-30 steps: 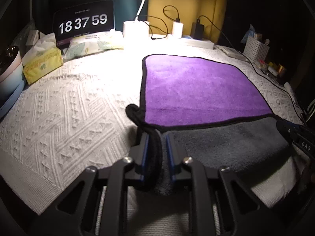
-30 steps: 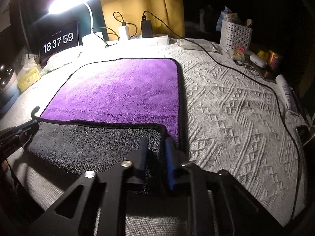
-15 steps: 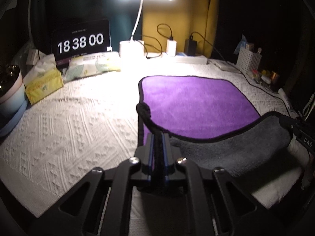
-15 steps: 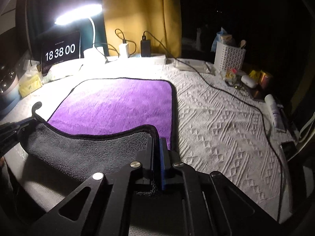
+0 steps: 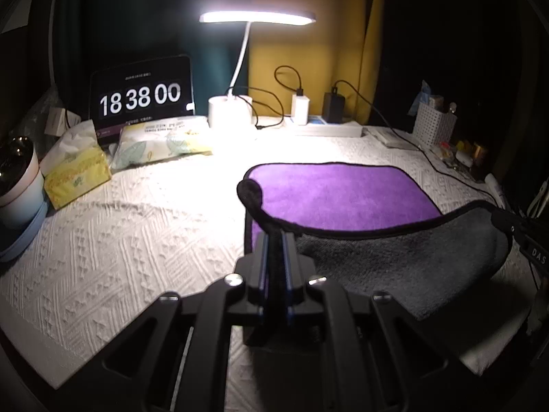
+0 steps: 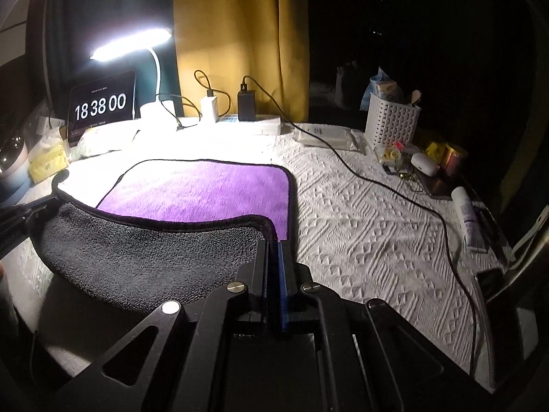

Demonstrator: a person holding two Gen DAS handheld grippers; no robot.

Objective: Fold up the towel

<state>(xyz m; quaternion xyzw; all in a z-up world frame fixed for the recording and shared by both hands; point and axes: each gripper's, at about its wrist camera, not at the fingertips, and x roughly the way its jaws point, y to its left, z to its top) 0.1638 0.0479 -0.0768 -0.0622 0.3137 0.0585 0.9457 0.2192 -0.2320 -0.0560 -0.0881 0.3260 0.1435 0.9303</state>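
Observation:
A towel, purple on top [image 5: 339, 195] and grey underneath [image 5: 394, 257], lies on the white textured cloth, with its near edge lifted and curling over. It also shows in the right wrist view [image 6: 206, 192]. My left gripper [image 5: 274, 240] is shut on the towel's near left corner, held above the table. My right gripper [image 6: 273, 247] is shut on the near right corner, also raised. The lifted grey underside [image 6: 151, 257] sags between the two grippers. Each gripper shows at the edge of the other's view.
A lit desk lamp [image 5: 257, 17], a clock tablet [image 5: 140, 98], tissue packs [image 5: 77, 175] and chargers [image 5: 300, 104] stand at the back. A white basket [image 6: 391, 120], small items and a tube [image 6: 466, 216] sit at the right. A black cable [image 6: 394, 199] crosses the cloth.
Both grippers closed on the towel's near corners and lifted them; the grey underside now hangs higher and curls over the purple side.

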